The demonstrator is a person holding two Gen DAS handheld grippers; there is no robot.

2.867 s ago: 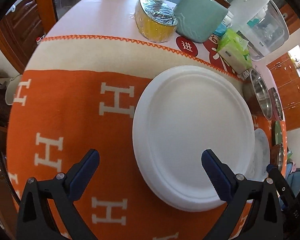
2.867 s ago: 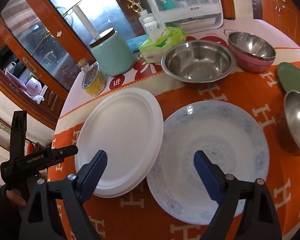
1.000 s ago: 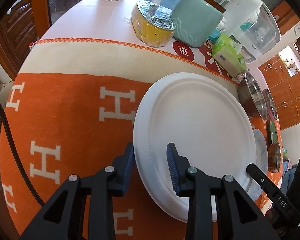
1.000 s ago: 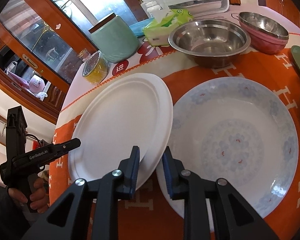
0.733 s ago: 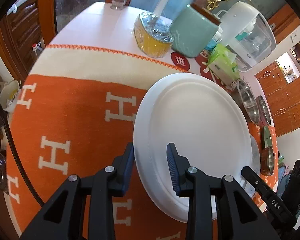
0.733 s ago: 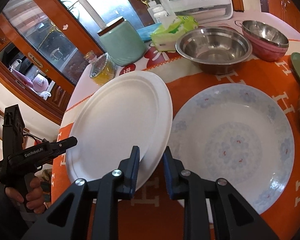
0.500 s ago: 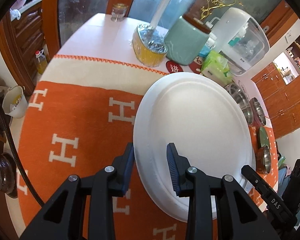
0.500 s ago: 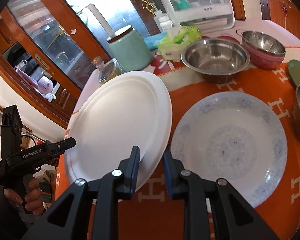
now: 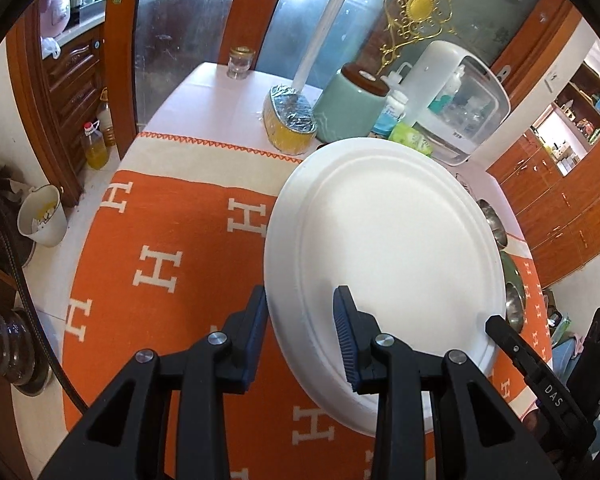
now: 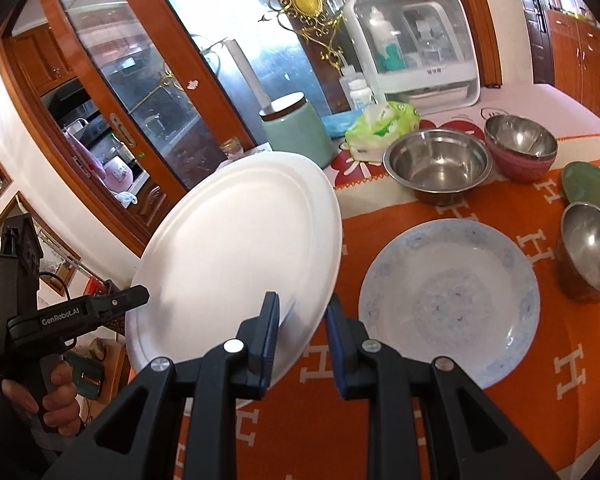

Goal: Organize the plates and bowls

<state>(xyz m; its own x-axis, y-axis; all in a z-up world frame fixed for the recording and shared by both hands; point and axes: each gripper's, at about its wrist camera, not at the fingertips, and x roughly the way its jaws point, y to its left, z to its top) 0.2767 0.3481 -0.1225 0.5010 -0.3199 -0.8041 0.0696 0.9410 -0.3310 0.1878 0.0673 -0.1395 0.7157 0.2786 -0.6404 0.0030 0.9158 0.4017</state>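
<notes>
The left gripper (image 9: 300, 330) pinched the left rim of the white plate (image 9: 388, 256); the right gripper (image 10: 302, 330) pinched its near right rim. The plate hung tilted, clear of the orange tablecloth (image 9: 172, 232). Open cloth lay left. The floral plate (image 10: 448, 300) sat right. The white plate hid the far bowls in the left view.

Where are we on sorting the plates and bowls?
Early. Done: one steel bowl sits nested in the pink bowl. In hand: the left hand-held gripper and right hand-held gripper each clamp an edge of the white plate, held tilted above the orange cloth. Left: the floral plate, green plate, large steel bowl and another steel bowl lie separate.
</notes>
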